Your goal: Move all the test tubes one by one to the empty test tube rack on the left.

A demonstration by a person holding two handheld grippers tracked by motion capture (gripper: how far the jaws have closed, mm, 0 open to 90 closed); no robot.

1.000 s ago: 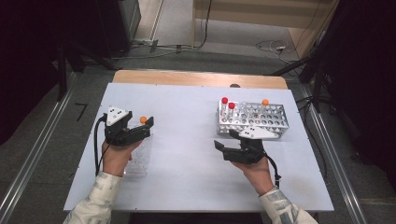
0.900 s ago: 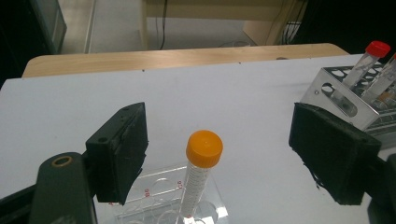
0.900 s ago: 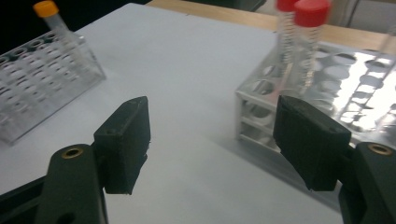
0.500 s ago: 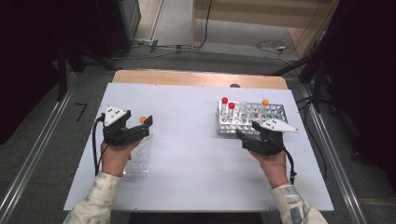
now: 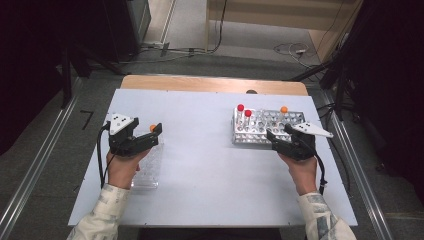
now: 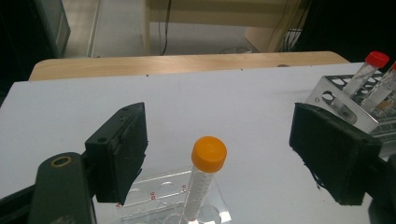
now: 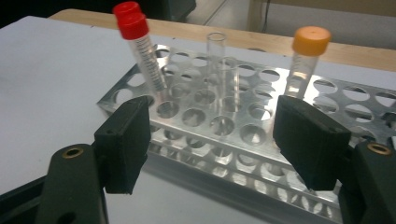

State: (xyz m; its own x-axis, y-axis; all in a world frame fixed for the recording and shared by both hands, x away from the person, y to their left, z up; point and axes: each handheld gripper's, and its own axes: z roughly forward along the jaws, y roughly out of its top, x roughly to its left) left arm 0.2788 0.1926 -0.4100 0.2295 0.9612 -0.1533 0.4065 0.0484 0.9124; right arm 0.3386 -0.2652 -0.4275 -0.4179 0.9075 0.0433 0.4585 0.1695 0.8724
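An orange-capped tube (image 6: 203, 186) stands upright in a clear plastic rack (image 6: 156, 198) at the table's left. My left gripper (image 6: 219, 128) is open, with the tube between its jaws and both pads clear of it; from above, the left gripper (image 5: 150, 134) sits over the clear rack (image 5: 147, 167). My right gripper (image 7: 212, 116) is open at the near edge of a metal tube rack (image 7: 243, 154), nothing between its pads. That metal rack (image 5: 267, 127) holds a red-capped tube (image 7: 140, 51), an uncapped clear tube (image 7: 217, 60) and an orange-capped tube (image 7: 303, 56). From above, the right gripper (image 5: 280, 132) is at the rack's front right.
A second red-capped tube (image 5: 248, 114) stands in the metal rack beside the first. The white table top (image 5: 200, 165) ends at a wooden strip (image 5: 210, 84) at the far side. Cables trail from both grippers towards the near edge.
My right gripper has slid to the right along the front of the metal rack. The left gripper and the orange-capped tube have kept still.
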